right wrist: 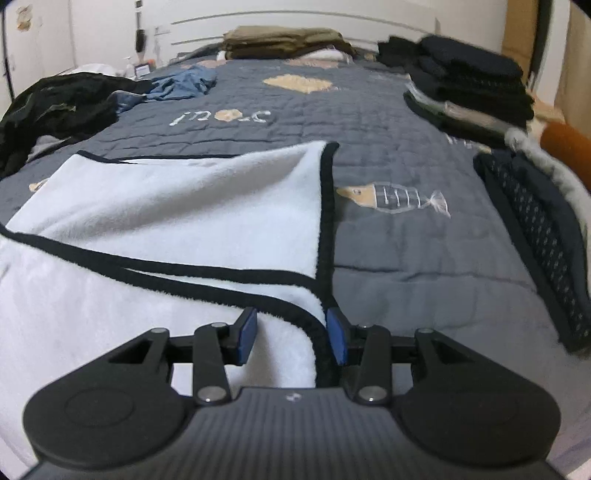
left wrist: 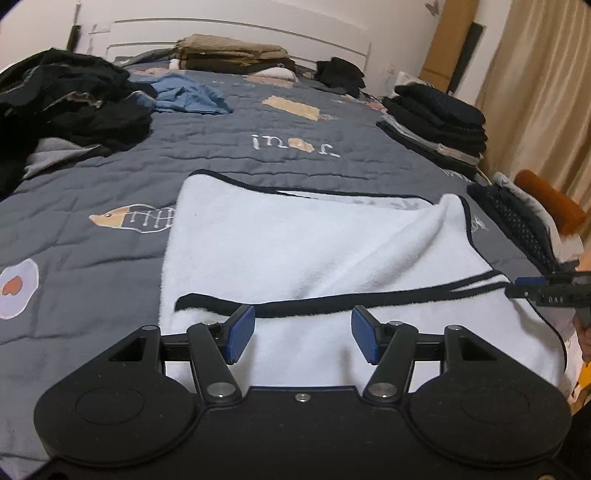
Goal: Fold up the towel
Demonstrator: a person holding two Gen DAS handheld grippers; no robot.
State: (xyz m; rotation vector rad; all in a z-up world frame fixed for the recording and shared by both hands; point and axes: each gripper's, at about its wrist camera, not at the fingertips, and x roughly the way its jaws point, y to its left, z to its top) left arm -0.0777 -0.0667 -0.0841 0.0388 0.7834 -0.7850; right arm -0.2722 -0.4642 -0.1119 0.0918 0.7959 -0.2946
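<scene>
White towel with dark trim spread on the bed's grey quilt, near the front edge. Partly folded already: upper layer doubled over, its trimmed edge running across the near part in the left wrist view. Far right corner flipped back, showing a soft ridge of pile.

Left gripper poised low over the near portion of the towel, jaws standing fairly wide. Blue pads apart, nothing pinched between them, only white cloth beneath and the dark trim just beyond the tips.

Right gripper down at the towel's near right corner. Jaws narrower, the dark curved trim lying in the gap, close against the right pad. Cannot tell for certain whether that pad presses on the cloth; left pad clearly off it, so no clamp showing. Same gripper just glimpsed at the right edge of the left wrist view, beside the towel's edge.

Around the bed: heap of black clothes far left, crumpled blue garment beside it, folded tan stack up by the white headboard. Neat pile of dark folded items along the right side, a dotted dark piece nearer, an orange-brown roll at the edge. Fish motif stitched in the quilt right of the towel, well clear of it. Beige curtain far right.
</scene>
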